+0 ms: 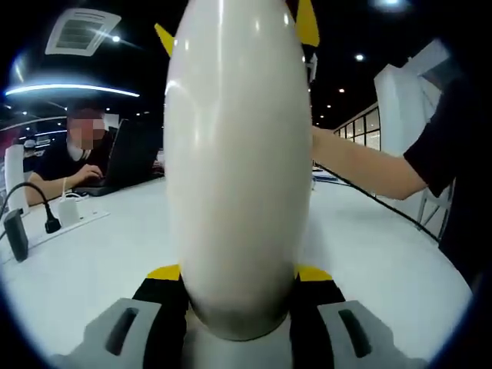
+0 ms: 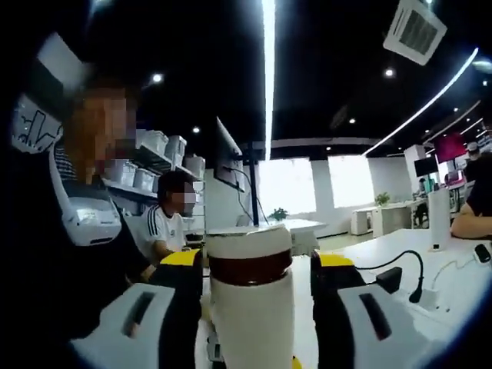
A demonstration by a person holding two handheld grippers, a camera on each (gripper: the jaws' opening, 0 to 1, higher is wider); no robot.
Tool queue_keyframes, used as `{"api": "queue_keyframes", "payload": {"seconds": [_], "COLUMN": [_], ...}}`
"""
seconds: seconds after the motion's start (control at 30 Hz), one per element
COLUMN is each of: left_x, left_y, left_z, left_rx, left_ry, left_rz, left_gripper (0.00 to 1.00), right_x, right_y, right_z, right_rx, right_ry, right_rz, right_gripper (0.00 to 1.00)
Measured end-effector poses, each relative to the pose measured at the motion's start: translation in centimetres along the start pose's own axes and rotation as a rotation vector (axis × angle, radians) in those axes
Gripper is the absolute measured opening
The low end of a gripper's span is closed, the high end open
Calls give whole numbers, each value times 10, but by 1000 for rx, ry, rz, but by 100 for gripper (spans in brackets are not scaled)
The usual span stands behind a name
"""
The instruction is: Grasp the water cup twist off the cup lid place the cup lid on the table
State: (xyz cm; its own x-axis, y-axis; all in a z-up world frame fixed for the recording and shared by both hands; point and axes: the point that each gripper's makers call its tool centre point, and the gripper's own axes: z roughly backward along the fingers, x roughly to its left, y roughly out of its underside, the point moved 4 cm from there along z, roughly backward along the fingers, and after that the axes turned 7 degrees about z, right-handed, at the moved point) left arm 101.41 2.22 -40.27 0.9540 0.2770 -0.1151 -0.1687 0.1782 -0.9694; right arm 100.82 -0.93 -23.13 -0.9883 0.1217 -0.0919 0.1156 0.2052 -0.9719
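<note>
The white water cup (image 1: 234, 169) looms lengthwise in the left gripper view, and my left gripper (image 1: 238, 273) is shut on its body near the base. At its far end the yellow fingertips (image 1: 307, 21) of my right gripper flank it. In the right gripper view the cup stands upright with a white cup lid (image 2: 250, 242) above a brown band (image 2: 250, 270). My right gripper (image 2: 256, 261) is shut on the cup lid, with a yellow-tipped jaw on each side. The cup is held above the white table (image 1: 100, 254).
A person's forearm (image 1: 361, 165) reaches in from the right toward the cup. A seated person works at a laptop (image 1: 127, 161) at the table's far left. A black plug and cable (image 1: 46, 215) and a charger lie on that side. Another cable (image 2: 403, 277) crosses the table.
</note>
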Motion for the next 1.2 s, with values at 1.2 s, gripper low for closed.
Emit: {"api": "queue_keyframes", "payload": {"seconds": [1.2], "left_x": [-1], "left_y": [0], "left_z": [1], "left_rx": [-1], "left_ry": [-19], "left_rz": [5], "left_gripper": [54], "right_x": [69], "right_y": [-17], "right_z": [-4], "right_rx": [181], "right_ry": [1195], "right_rz": [480], "right_gripper": [48]}}
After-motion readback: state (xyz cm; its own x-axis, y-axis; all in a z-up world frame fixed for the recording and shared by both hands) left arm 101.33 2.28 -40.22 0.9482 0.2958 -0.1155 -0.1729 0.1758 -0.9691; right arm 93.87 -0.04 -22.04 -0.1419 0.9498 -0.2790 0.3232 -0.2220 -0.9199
